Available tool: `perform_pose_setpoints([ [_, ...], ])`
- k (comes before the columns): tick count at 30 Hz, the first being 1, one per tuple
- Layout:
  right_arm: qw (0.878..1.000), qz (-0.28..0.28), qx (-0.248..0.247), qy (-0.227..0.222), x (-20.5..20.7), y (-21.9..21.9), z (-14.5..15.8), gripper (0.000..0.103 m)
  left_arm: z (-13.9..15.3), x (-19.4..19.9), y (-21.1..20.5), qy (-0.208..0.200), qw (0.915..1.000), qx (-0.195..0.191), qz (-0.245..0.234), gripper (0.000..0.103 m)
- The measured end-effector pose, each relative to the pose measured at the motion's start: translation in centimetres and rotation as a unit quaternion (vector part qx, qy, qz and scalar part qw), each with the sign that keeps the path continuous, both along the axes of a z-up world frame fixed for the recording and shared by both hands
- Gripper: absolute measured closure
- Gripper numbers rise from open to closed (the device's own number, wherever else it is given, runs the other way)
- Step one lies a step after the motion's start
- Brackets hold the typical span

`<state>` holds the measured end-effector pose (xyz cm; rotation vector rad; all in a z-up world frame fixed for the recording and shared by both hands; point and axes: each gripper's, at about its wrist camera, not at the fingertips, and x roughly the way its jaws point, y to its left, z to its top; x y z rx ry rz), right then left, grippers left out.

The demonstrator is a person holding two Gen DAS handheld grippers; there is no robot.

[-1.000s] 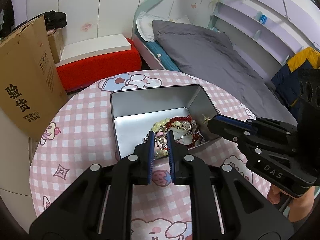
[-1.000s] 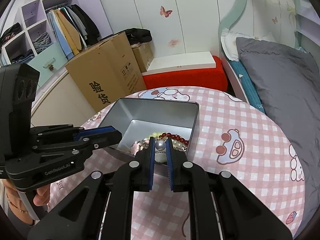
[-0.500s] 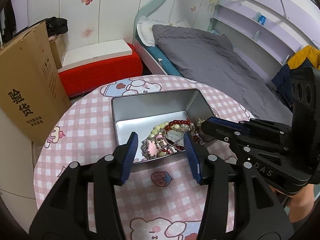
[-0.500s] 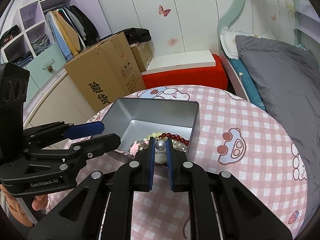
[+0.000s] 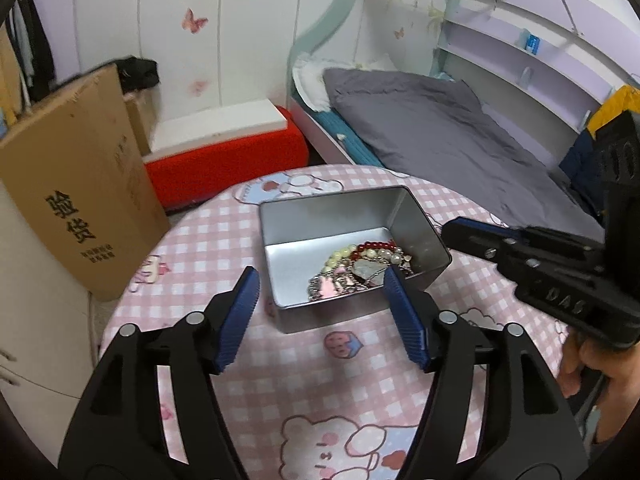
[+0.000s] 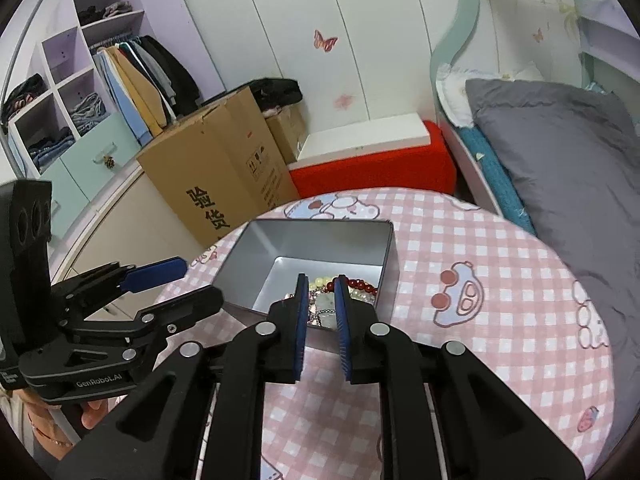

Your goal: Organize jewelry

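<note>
Left wrist: pink checked tablecloth [image 5: 304, 368], grey bed [image 5: 432, 120], cardboard box [image 5: 72, 184].

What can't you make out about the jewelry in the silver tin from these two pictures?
- Tangled jewelry pile, left wrist view: the pieces overlap, so a count is impossible.
- Same pile, right wrist view: the right tool covers its middle.
- Rectangular silver metal tin: the near wall hides its front floor.

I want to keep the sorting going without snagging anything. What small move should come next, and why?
Probably ease both grippers clear of the tin. The left gripper has just been opening and stands wide and empty; the right gripper has just been opening slightly, nothing between its pads. The jewelry lies tangled in the tin's near corner.
</note>
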<state>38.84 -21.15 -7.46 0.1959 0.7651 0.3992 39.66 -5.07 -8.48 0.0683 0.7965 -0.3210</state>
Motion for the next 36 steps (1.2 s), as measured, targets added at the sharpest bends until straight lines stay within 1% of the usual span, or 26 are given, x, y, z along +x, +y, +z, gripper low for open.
perform_pose_setpoints([
  [1, 1.0, -0.001, 0.001, -0.004, -0.5, -0.1, 0.4, 0.085, 0.3, -0.5, 0.1, -0.008, 1.0, 0.003, 0.003, 0.034],
  [2, 1.0, -0.001, -0.001, -0.009, -1.0, 0.0, 0.7, 0.081, 0.6, -1.1, 0.2, -0.018, 0.9998, 0.007, 0.007, 0.031],
  [4, 1.0, -0.004, -0.012, -0.025, -2.4, 0.1, 1.6, 0.073, 1.3, -2.5, 0.5, -0.038, 0.999, 0.014, 0.016, 0.03],
  [7, 0.999, -0.009, -0.012, -0.045, -4.6, 0.2, 2.7, 0.063, 2.2, -4.7, 0.9, -0.063, 0.9975, 0.016, 0.028, 0.024],
  [9, 0.998, -0.011, -0.015, -0.059, -6.2, 0.3, 3.3, 0.051, 2.7, -6.0, 0.8, -0.081, 0.9959, 0.024, 0.033, 0.022],
  [11, 0.997, -0.015, -0.019, -0.078, -8.0, 0.6, 4.1, 0.047, 3.1, -7.5, 0.5, -0.095, 0.9942, 0.038, 0.035, 0.017],
  [13, 0.994, -0.02, -0.03, -0.099, -9.9, 0.9, 4.8, 0.042, 3.5, -9.2, 0.3, -0.112, 0.9921, 0.045, 0.034, 0.016],
  [14, 0.993, -0.023, -0.034, -0.107, -10.5, 1.0, 5.0, 0.039, 3.7, -9.8, 0.2, -0.117, 0.9915, 0.046, 0.033, 0.016],
  [18, 0.987, -0.043, -0.051, -0.146, -14.4, 1.3, 5.7, 0.03, 4.4, -13.4, 0.5, -0.146, 0.988, 0.037, 0.036, 0.013],
  [22, 0.979, -0.056, -0.085, -0.176, -18.3, 2.1, 5.4, 0.023, 4.9, -17.8, 1.3, -0.181, 0.982, 0.031, 0.047, 0.011],
  [24, 0.977, -0.06, -0.087, -0.188, -20.0, 2.4, 5.1, 0.019, 5.2, -19.5, 1.6, -0.19, 0.98, 0.024, 0.056, 0.01],
  [28, 0.973, -0.066, -0.088, -0.202, -23.3, 2.9, 4.9, 0.017, 5.7, -23.2, 2.3, -0.203, 0.9772, 0.0, 0.062, 0.01],
  [33, 0.967, -0.083, -0.085, -0.227, -27.3, 2.9, 5.5, 0.012, 6.2, -27.5, 2.7, -0.241, 0.9669, 0.0, 0.084, 0.009],
  [36, 0.963, -0.089, -0.087, -0.241, -29.3, 3.1, 5.9, 0.011, 6.5, -29.8, 2.9, -0.254, 0.9634, -0.009, 0.086, 0.008],
])
